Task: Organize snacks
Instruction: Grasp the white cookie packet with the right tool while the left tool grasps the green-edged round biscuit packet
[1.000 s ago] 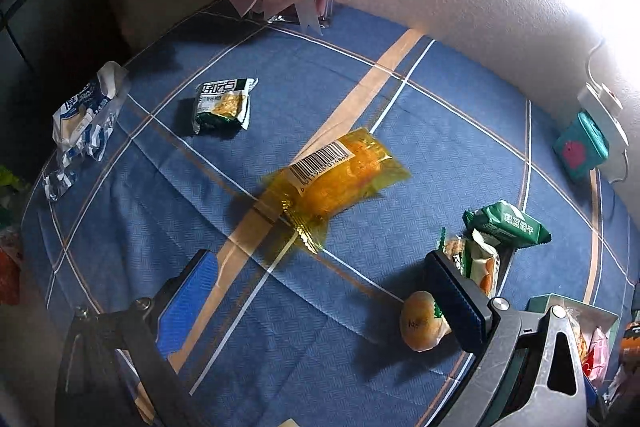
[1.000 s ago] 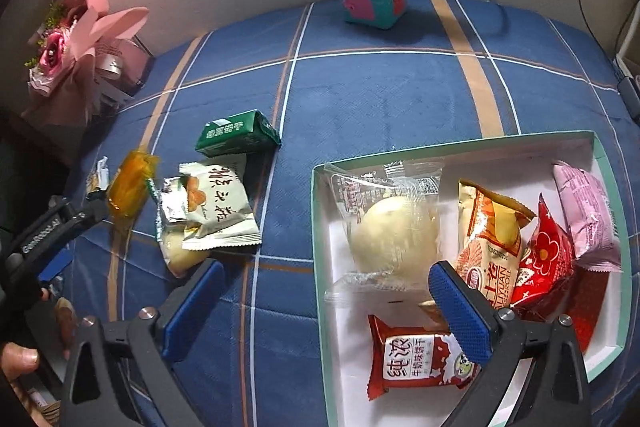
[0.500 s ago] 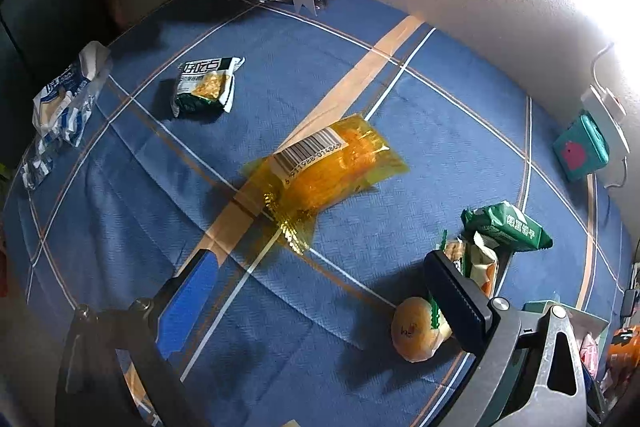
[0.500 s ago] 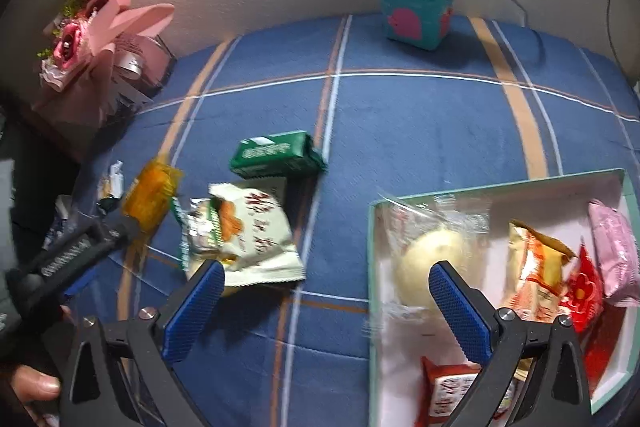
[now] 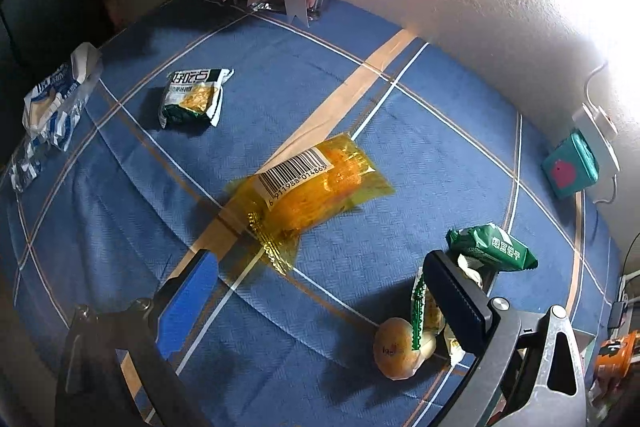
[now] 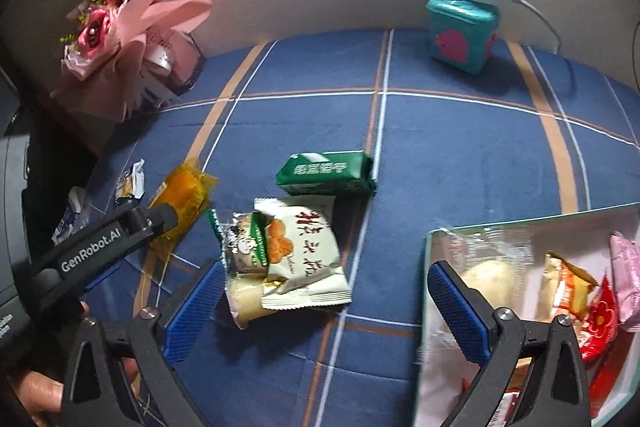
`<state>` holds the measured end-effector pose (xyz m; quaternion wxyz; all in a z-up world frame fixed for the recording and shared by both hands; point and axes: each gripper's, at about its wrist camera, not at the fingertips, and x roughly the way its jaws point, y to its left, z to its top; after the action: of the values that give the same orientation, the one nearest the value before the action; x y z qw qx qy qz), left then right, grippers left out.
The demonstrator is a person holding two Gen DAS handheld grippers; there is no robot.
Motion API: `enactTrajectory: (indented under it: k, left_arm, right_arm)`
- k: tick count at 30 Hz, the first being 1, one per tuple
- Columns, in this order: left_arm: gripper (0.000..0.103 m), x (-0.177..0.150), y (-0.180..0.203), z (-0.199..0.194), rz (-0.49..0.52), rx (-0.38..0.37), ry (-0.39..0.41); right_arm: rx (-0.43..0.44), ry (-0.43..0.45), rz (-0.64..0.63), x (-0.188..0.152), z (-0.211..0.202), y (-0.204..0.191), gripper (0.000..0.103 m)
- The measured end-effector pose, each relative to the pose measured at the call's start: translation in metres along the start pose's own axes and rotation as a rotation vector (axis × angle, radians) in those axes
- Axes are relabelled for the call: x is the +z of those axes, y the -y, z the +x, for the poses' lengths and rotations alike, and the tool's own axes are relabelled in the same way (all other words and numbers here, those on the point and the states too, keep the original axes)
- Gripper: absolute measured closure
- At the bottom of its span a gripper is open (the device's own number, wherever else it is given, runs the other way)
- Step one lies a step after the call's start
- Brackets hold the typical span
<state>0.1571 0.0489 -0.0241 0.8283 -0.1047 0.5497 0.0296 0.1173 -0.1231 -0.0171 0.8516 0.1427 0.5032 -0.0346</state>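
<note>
Both grippers hover over loose snacks on the blue plaid cloth (image 5: 440, 131).
Left gripper (image 5: 320, 291) wide open, empty, above the orange packet (image 5: 316, 191); right gripper (image 6: 324, 303) closing, nothing gripped, near the white packet (image 6: 308, 259) beside the tray (image 6: 428, 247).

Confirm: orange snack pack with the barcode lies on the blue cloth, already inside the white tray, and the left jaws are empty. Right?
Not quite. The orange snack pack lies on the blue cloth, but not inside the white tray: the right wrist view shows it far off to the tray's left. The left wrist view shows the left jaws open and empty above it.
</note>
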Motion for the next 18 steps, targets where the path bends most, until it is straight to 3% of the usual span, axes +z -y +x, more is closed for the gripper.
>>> enactTrajectory:
  k: [3,12,16,18]
  left_arm:
    - [0.001,0.001,-0.001,0.004,-0.008,-0.025,-0.020]
    - [0.002,-0.003,0.014,0.013,-0.005,-0.163,-0.070]
    - [0.024,-0.006,0.022,0.018,0.011,-0.200,-0.083]
    - [0.030,-0.009,0.025,0.022,0.014,-0.230,-0.097]
  right_arm:
    - [0.017,-0.008,-0.005,0.001,0.008,-0.004,0.013]
    - [0.064,-0.036,0.021,0.004,0.034,-0.002,0.024]
    - [0.080,-0.041,0.034,0.004,0.043,0.000,0.030]
    - [0.083,-0.042,0.041,0.005,0.047,0.000,0.032]
